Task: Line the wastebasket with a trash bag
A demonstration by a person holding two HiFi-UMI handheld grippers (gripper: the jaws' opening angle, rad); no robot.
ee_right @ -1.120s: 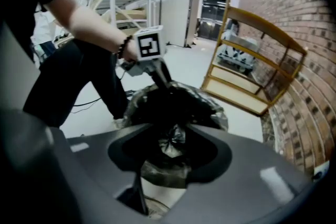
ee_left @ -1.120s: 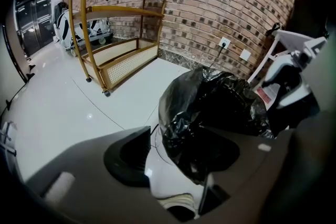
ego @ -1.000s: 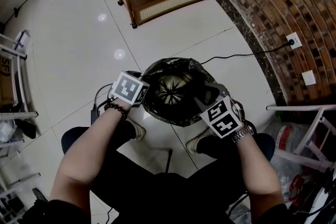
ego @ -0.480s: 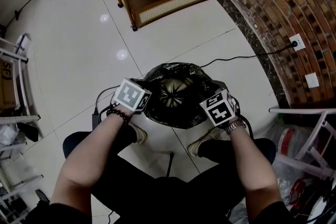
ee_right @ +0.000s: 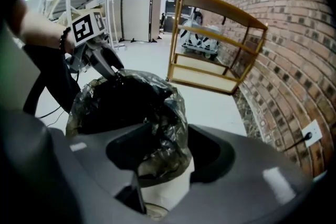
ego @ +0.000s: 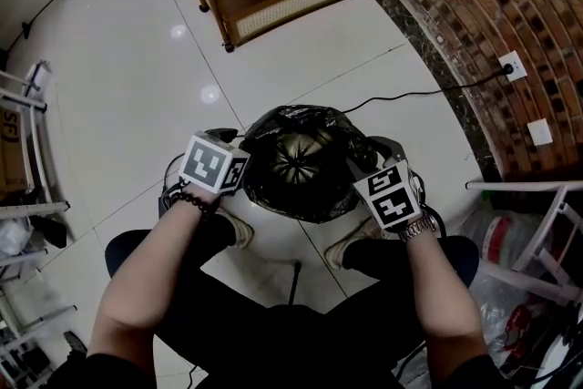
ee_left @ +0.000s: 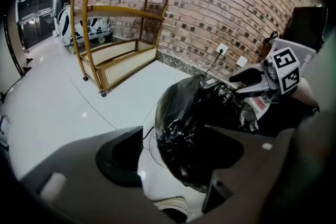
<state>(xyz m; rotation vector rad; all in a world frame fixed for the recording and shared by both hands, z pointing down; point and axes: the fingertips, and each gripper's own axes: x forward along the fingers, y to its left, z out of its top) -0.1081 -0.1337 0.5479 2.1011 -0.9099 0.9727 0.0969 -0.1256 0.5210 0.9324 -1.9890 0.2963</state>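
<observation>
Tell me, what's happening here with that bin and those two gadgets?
A seated person is working on a white wastebasket on the floor by their feet. A black trash bag already lines it, with its edge folded over the rim. The left hand-held gripper and the right hand-held gripper sit at opposite sides of the rim. Both have just been opening their jaws, and the bag plastic between them is apparently not pinched.

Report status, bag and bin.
Left gripper, right gripper: jaws just opened, bag between, not pinched. Bag folded over bin rim. Cord on floor by bin.
</observation>
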